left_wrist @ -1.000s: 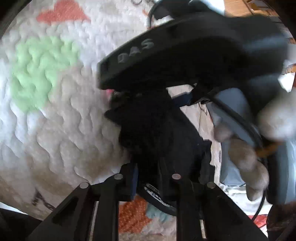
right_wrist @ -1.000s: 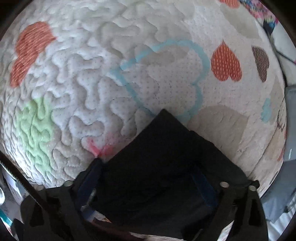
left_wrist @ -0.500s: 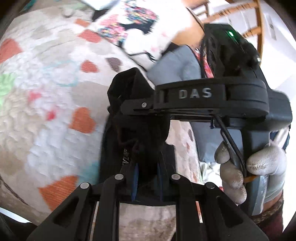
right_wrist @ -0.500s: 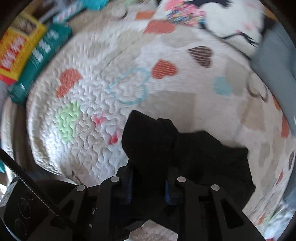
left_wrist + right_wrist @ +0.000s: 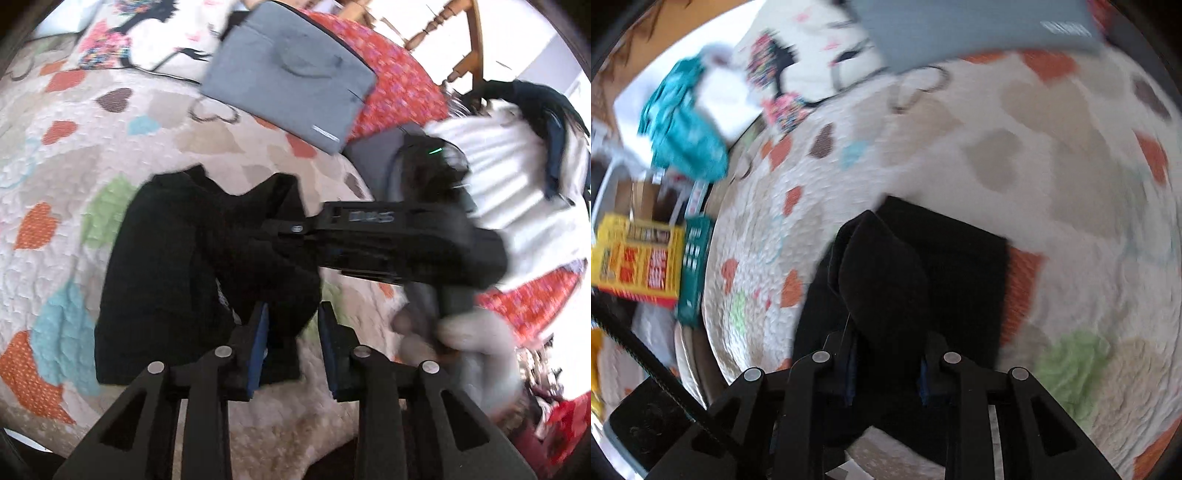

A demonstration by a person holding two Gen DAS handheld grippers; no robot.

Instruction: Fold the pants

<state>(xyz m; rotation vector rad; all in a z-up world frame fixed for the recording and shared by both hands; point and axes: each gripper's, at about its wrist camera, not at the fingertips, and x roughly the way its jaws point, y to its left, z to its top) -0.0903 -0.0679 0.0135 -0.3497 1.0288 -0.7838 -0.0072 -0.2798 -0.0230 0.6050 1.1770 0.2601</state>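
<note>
Black pants (image 5: 177, 266) on quilt (image 5: 55, 155), bunched between both grippers' part-open fingers (image 5: 258, 332); right grip prob. firm, left loosening.

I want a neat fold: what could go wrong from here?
Both grippers' jaws have just been opening with the black pants between them. The right gripper holds a raised bunch, which may drop crooked onto the folded layer. In the left gripper quilt shows beside the cloth, so that corner may slip early.
</note>
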